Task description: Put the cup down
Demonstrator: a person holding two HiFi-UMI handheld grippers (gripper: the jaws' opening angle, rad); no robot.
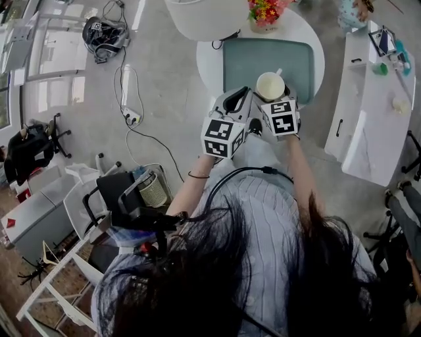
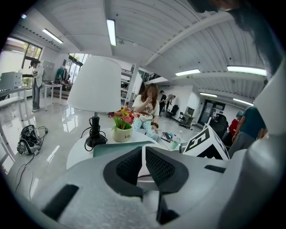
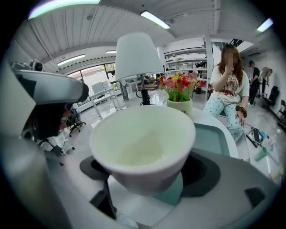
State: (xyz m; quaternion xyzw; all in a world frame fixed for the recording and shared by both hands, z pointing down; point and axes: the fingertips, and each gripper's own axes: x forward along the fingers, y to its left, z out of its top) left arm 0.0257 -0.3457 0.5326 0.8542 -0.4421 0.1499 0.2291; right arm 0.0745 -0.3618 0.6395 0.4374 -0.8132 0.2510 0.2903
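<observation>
We see the right gripper (image 3: pixel 145 175) pinching the pale cup (image 3: pixel 143 147), one jaw at each side of its wall. The cup stands upright, its axis vertical and its open mouth facing up (nothing shows inside). It sits over the near half of the teal tray (image 1: pixel 240 59), though we cannot tell whether it touches it. The left gripper (image 2: pixel 144 166) hovers at the tray's near-left corner, jaws drawn almost together on nothing. A flower pot (image 1: pixel 265 18) stands just beyond the tray's far edge.
</observation>
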